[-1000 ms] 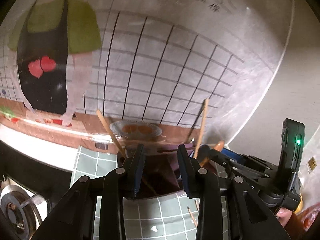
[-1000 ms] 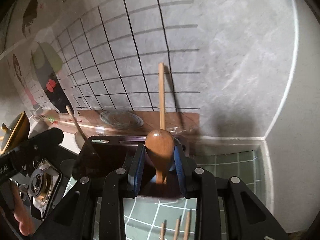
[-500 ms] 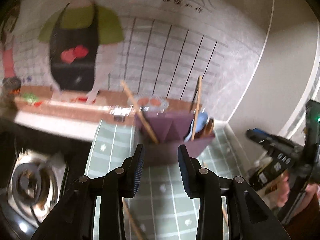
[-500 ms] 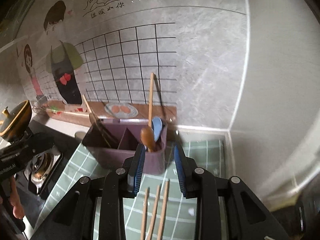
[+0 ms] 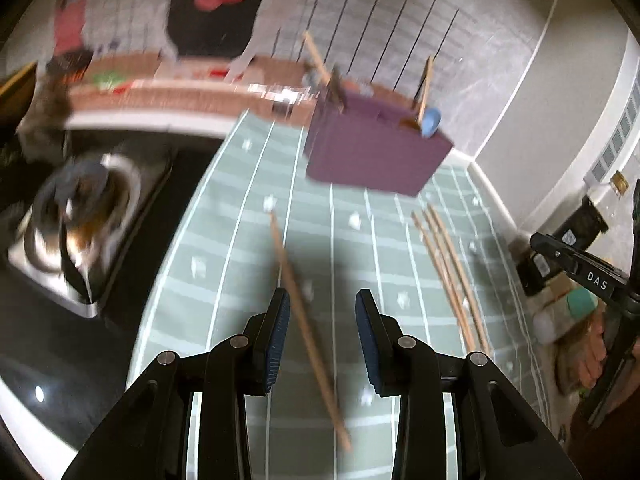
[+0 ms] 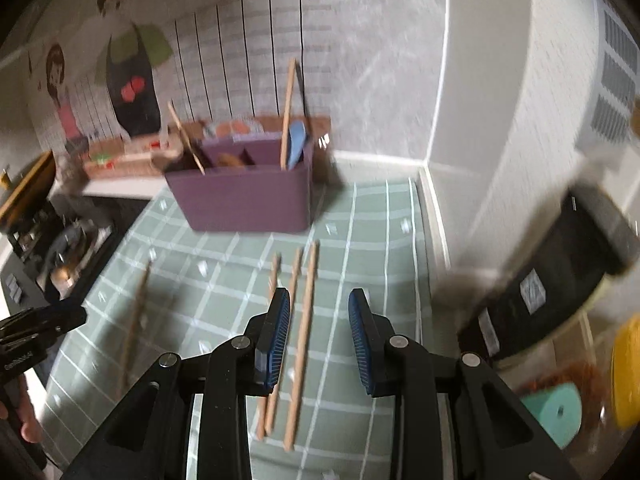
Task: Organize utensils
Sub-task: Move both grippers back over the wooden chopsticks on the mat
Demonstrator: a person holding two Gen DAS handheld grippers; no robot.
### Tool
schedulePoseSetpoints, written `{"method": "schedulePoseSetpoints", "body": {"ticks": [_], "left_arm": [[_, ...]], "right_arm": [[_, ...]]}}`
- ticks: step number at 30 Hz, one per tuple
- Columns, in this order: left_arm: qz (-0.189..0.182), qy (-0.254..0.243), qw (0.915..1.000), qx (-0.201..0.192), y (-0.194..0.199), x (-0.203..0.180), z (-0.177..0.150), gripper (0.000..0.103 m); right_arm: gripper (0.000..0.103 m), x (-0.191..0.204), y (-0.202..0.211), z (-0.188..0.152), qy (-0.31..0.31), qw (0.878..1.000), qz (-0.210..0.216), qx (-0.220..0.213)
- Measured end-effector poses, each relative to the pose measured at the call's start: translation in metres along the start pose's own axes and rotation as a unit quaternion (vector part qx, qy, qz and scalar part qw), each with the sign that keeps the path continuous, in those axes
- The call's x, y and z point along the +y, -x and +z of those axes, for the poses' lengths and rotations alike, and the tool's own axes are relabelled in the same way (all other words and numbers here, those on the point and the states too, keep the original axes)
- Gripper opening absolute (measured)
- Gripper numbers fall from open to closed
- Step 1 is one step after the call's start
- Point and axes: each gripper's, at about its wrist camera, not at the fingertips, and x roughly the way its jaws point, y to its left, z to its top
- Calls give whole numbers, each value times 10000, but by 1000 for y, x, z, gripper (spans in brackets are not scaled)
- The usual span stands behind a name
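A purple utensil holder (image 5: pixel 372 156) (image 6: pixel 248 196) stands at the back of the green tiled mat (image 5: pixel 240 280) (image 6: pixel 360 240). It holds a blue spoon (image 5: pixel 430 120) (image 6: pixel 297 140), upright chopsticks and a brown wooden spoon (image 6: pixel 230 159). My left gripper (image 5: pixel 322 336) is open above a single chopstick (image 5: pixel 292 280) (image 6: pixel 136 320) that lies on the mat and runs under the gap between its jaws. My right gripper (image 6: pixel 318 336) is open over three chopsticks (image 6: pixel 306 312) (image 5: pixel 448 272) lying side by side. Neither gripper holds anything.
A stove burner with a metal pot (image 5: pixel 80 216) lies left of the mat. To the right stand a dark jar (image 6: pixel 560 280), a yellow lid (image 6: pixel 626 372) and a teal roll (image 6: pixel 556 412). Walls close the back and the right corner.
Both grippers have drawn back from the holder and tipped down toward the mat. The wooden spoon that stood between my right jaws now rests in the holder. Loose chopsticks have come into view.
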Motion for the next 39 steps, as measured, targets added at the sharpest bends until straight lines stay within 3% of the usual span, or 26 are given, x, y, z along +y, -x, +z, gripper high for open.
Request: {"method": "schedulePoseSetpoints", "body": {"ticks": [5,16,20,29,39], "left_arm": [[-141,126,9992,342,1,2,-36,35],[24,105,9984,550,5,-5,-85,35],[168,45,9991,397,10,-12,-91,35],[290,-23,9991,294,11,-18,-98,35],[403,85,9990,178,16,-19,-104,35]], "right_arm": [[30,1,-2,-25,-91,9995,-153,271],[29,-1,11,-92,-125,9980,441,446],[24,-2,4,-108,-17,9966,573,597],[19,12,-19,-114,223,9945,649,792],[13,27,-31,-115,674,9937,385,803]]}}
